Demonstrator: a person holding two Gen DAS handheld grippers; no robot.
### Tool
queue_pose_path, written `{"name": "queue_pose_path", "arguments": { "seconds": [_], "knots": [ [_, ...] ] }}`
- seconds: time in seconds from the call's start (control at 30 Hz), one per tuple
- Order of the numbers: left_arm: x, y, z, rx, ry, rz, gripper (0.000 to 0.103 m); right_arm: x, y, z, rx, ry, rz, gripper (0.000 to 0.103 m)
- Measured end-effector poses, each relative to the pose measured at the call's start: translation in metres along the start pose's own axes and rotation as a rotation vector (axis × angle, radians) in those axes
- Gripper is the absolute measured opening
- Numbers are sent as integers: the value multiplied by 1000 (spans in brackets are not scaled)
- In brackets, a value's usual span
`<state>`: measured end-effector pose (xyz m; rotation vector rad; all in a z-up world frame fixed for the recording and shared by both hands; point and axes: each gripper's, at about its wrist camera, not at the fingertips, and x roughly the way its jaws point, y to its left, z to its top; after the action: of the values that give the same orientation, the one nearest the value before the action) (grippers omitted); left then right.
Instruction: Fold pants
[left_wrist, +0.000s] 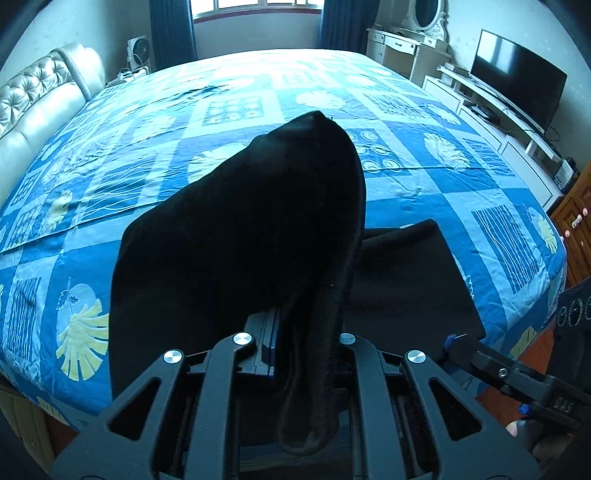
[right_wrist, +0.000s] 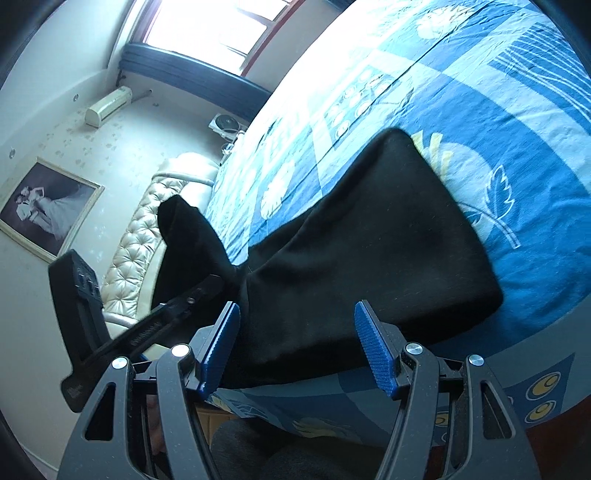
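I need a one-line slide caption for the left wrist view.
Left gripper, shut on black pants, lifts one end above the blue patterned bedspread.

Bed (left_wrist: 258, 92) fills most of left wrist view, covered by blue patchwork bedspread (left_wrist: 424, 206) with pale leaf, circle and stripe panels. Bedspread smooth, few faint creases. Tufted cream headboard (left_wrist: 33, 96) along bed's left side. Black pants (left_wrist: 406, 273) lie on bedspread at near edge of bed, well apart from headboard; one part flat on cover, other part raised off it. Right wrist view: flat part (right_wrist: 388, 240) over leaf panel.
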<state>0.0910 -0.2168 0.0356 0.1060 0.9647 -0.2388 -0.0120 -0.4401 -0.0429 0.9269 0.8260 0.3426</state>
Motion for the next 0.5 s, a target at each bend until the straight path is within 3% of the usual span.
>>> {"name": "queue_pose_path", "arguments": {
  "seconds": [0.5],
  "knots": [
    [27, -50, -7, 62, 39, -2, 12, -37, -34, 9, 84, -91, 4, 64]
  ]
}}
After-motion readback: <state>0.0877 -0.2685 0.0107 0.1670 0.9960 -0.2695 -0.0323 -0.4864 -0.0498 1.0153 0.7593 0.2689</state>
